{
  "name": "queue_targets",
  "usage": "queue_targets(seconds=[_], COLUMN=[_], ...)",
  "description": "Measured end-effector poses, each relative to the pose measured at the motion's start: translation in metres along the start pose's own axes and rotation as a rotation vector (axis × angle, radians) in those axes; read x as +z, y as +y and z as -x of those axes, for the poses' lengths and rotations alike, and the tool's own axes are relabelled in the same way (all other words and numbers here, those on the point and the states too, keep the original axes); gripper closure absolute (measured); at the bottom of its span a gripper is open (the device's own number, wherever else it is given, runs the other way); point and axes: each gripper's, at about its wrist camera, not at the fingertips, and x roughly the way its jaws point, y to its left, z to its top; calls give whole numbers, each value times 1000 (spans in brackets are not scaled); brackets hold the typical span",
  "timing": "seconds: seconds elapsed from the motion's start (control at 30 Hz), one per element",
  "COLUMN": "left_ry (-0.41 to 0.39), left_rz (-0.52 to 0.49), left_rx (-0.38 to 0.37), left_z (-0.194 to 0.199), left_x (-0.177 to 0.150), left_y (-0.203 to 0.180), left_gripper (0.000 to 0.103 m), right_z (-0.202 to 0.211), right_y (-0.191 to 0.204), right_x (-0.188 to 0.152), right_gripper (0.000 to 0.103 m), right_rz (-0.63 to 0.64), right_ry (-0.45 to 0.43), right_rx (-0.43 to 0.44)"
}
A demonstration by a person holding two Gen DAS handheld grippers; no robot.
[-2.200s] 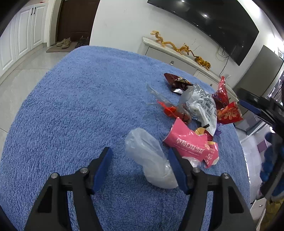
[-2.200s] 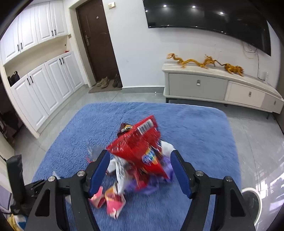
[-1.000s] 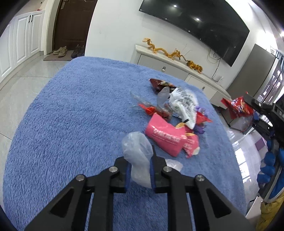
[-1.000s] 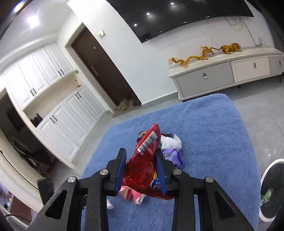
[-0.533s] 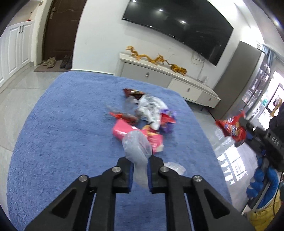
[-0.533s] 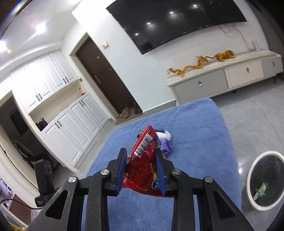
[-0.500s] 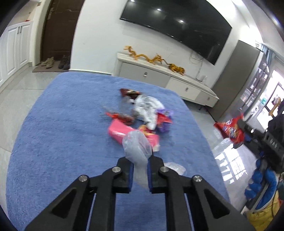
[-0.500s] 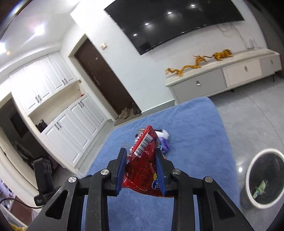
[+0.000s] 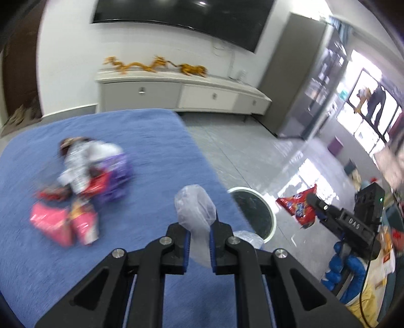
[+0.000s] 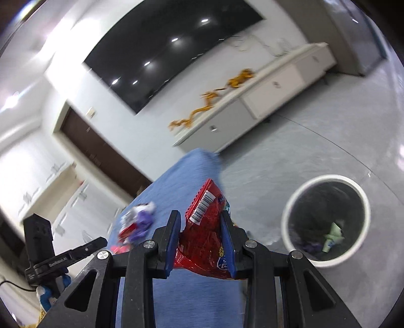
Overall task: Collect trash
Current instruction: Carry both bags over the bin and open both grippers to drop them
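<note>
My left gripper point(image 9: 198, 236) is shut on a clear plastic bag point(image 9: 195, 209) and holds it above the right edge of the blue rug point(image 9: 141, 141). My right gripper point(image 10: 200, 234) is shut on a red snack bag point(image 10: 205, 227); it also shows in the left wrist view point(image 9: 298, 205), held above the floor to the right of the bin. The white round trash bin point(image 10: 325, 219) with a dark liner stands on the floor just off the rug and holds some scraps; it also shows in the left wrist view point(image 9: 255, 214). A pile of wrappers point(image 9: 83, 174) lies on the rug.
A white low cabinet point(image 9: 176, 93) with gold dragon figures stands along the far wall under a black TV point(image 9: 181, 15). Grey tile floor point(image 9: 252, 151) lies right of the rug. A dark door point(image 10: 101, 156) and white cupboards are on the left.
Both grippers have swung right, away from the wrapper pile and toward the bin. The bin has come into the left wrist view and looms larger in the right wrist view. Both still hold their items.
</note>
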Motion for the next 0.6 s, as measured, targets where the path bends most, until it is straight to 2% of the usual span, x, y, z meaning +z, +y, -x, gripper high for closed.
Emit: queue_targets(seconds=[0.3, 0.47, 0.6], left_ry=[104, 152, 209], left_rz=[-123, -140, -121], left_rx=[-35, -5, -21], left_z=[-121, -186, -229], left_x=[41, 52, 54], left_y=[-101, -128, -139], left_gripper=[91, 91, 89], right_z=[-7, -28, -43], right_y=[-104, -150, -176], right_x=[19, 31, 33], right_gripper=[74, 74, 71], right_rz=[-183, -254, -293], right_ry=[-39, -39, -22], right_rx=[-103, -168, -216])
